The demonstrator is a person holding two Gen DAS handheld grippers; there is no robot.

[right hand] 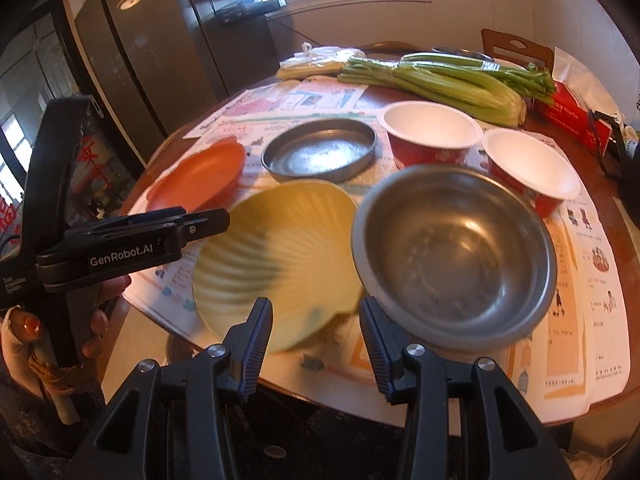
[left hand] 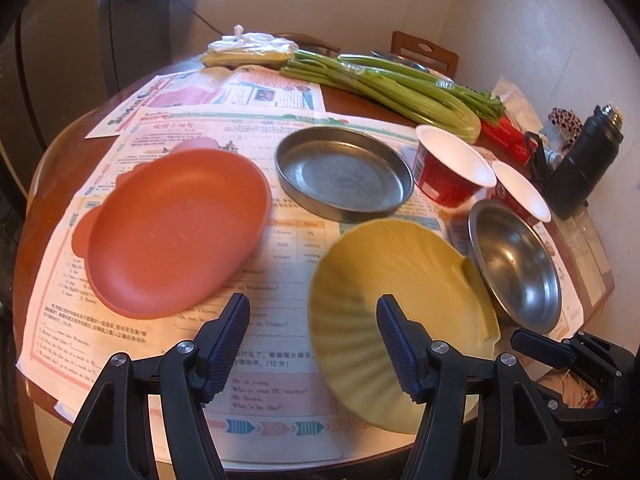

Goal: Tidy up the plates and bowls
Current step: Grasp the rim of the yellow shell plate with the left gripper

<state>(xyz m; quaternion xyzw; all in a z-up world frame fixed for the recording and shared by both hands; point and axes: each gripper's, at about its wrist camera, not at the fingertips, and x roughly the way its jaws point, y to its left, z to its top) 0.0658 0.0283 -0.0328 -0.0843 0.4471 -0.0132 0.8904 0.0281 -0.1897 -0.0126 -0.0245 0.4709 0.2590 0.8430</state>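
A yellow shell-shaped plate lies near the table's front edge. An orange plate lies to its left. A flat steel pan sits behind them. A steel bowl sits to the right of the yellow plate. Two red paper bowls stand behind it. My left gripper is open over the yellow plate's near left edge; it also shows in the right wrist view. My right gripper is open at the yellow plate's near rim.
Newspapers cover the round wooden table. Celery, a bag of noodles, a red box and a black flask lie at the back and right. A chair stands behind.
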